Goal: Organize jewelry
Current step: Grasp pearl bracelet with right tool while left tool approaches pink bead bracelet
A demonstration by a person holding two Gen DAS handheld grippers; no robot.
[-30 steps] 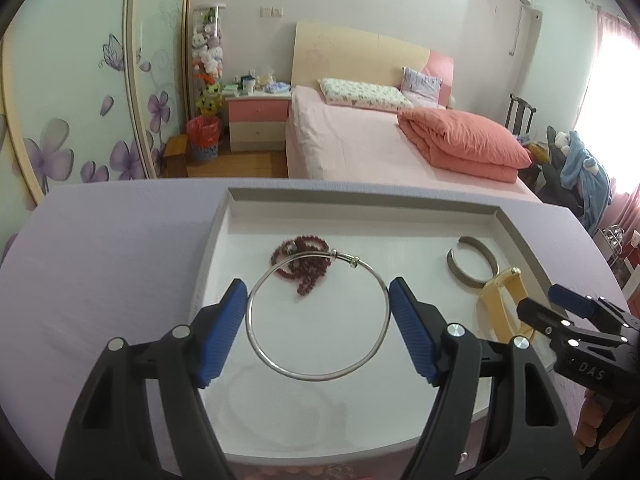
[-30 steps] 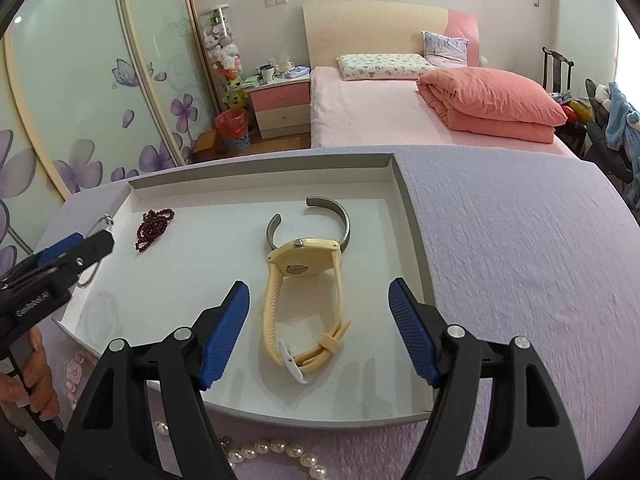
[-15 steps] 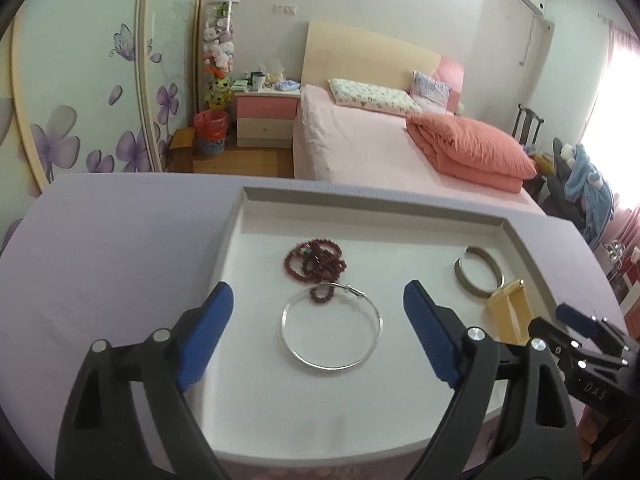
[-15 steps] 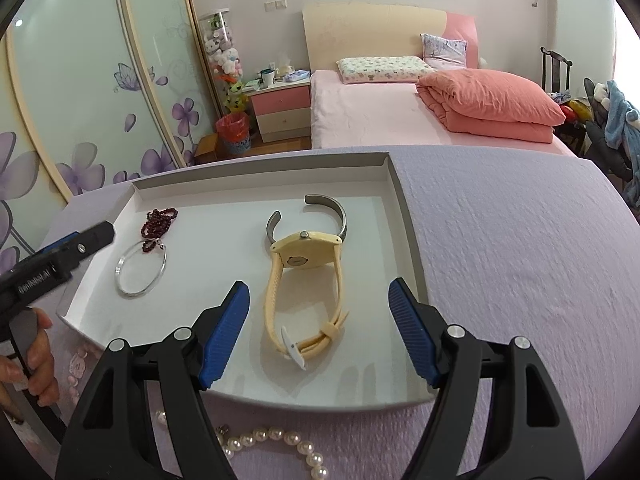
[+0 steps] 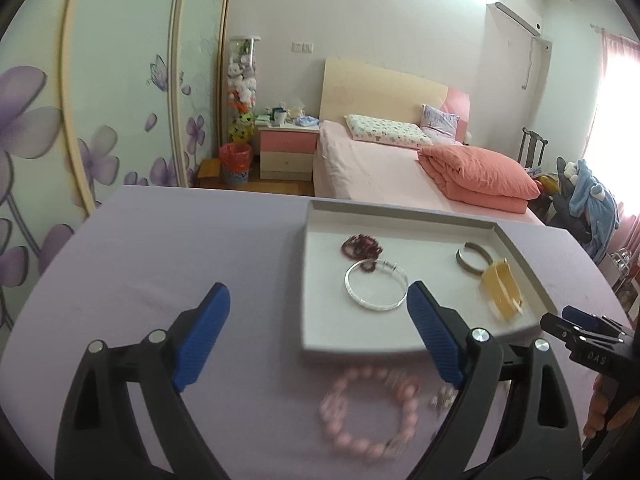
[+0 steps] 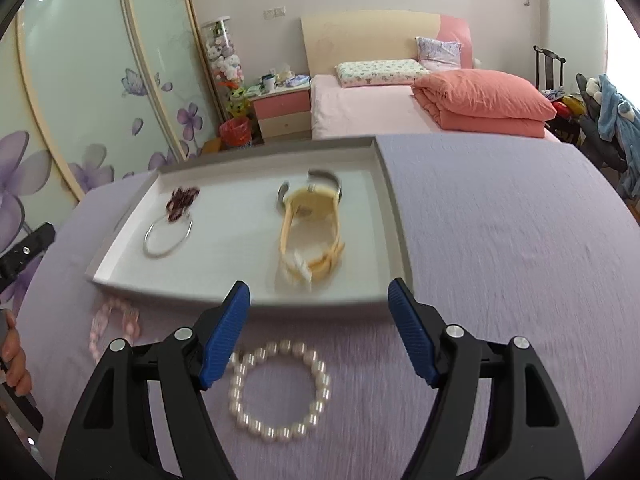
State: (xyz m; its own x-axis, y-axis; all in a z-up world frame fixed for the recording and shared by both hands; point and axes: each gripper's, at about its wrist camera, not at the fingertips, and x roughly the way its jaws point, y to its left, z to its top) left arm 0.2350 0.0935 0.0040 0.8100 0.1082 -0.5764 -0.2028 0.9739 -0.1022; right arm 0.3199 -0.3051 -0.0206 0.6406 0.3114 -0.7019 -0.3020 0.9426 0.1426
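A white tray (image 5: 400, 210) (image 6: 394, 216) on the lilac cloth holds a silver bangle (image 5: 376, 308) (image 6: 160, 255), dark red beads (image 5: 360, 245) (image 6: 182, 200), a grey cuff (image 5: 466, 266) (image 6: 324, 173) and a yellow watch (image 5: 500, 286) (image 6: 310, 204). My left gripper (image 5: 318, 292) hovers in front of the tray's near left corner, jaws opening and empty; a pink bead bracelet (image 5: 344, 438) lies on the cloth beneath it. My right gripper (image 6: 318, 287) is at the tray's near edge, jaws closing on nothing, above a pearl bracelet (image 6: 276, 434).
A small silver piece (image 5: 442, 398) lies beside the pink bracelet. The other gripper and a hand show at each view's edge (image 5: 588, 328) (image 6: 28, 248). Beyond the table stand a pink bed (image 5: 380, 168), a nightstand (image 5: 286, 152) and flowered wardrobe doors (image 5: 120, 100).
The left gripper let go of the silver bangle in the tray, opened wide and drew back and left off the tray. The right gripper backed away from the watch to above the pearls.
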